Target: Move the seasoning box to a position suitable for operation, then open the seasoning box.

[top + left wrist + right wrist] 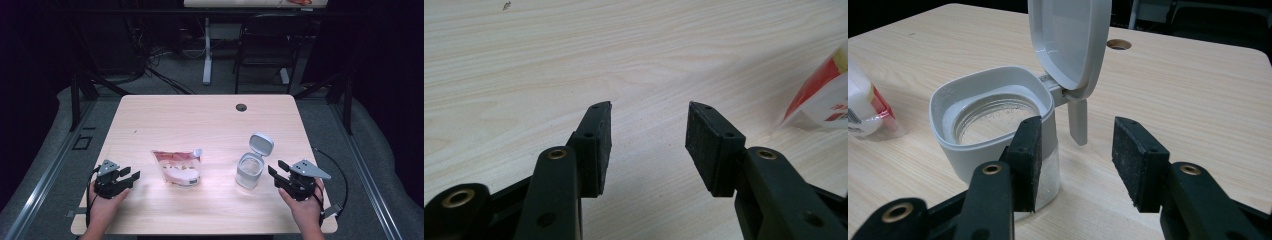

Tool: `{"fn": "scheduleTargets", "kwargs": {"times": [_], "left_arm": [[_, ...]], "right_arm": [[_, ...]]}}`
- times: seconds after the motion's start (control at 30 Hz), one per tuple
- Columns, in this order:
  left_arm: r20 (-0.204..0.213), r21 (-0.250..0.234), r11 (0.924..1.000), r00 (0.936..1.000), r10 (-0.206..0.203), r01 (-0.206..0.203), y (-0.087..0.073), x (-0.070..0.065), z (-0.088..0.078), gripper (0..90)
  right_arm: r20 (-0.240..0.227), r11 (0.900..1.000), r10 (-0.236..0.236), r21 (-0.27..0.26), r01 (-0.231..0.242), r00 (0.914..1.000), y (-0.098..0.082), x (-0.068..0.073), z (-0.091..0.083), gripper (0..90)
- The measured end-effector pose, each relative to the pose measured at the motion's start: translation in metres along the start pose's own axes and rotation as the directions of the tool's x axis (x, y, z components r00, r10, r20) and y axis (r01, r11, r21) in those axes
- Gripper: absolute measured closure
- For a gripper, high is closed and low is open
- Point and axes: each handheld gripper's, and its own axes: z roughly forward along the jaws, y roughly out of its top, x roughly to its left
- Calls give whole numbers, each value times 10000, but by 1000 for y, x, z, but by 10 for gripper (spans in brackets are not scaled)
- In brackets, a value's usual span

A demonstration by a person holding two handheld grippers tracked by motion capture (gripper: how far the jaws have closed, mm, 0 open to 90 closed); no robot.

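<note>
A clear jar [248, 171] with a grey collar stands on the right half of the table, its flip lid [261, 144] swung up and open. In the right gripper view the jar [955, 150] is close ahead on the left, and the raised lid [1068, 40] is behind it. My right gripper [276, 168] [1077, 124] sits just right of the jar, open, nothing between its pads. A red and white pouch [178, 168] lies flat at mid-table. My left gripper [131, 175] [649, 107] rests open to the pouch's left, over bare wood, with the pouch's edge [824, 95] at far right.
The light wooden table [200, 115] has a round cable hole [241, 107] [1118, 44] near its far edge. Beyond it stand a black chair [265, 45] and a white desk leg [207, 55]. A corner of the pouch [863, 110] lies left of the jar.
</note>
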Motion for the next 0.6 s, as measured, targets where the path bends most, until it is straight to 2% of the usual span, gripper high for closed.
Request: {"fn": "scheduleTargets", "kwargs": {"times": [0.3,0.43,0.6], "left_arm": [[15,35,10000,10000,-10,10,1,0,1,535],[94,51,10000,9999,51,-51,2,-3,-1,527],[230,-7,9995,9992,316,-316,5,-12,-6,519]], "right_arm": [[227,9999,41,-92,-38,9997,-1,-3,-3,518],[-23,9998,85,-168,-86,10000,1,-2,-4,502],[-307,9997,17,-244,-24,9995,4,1,-8,473]]}}
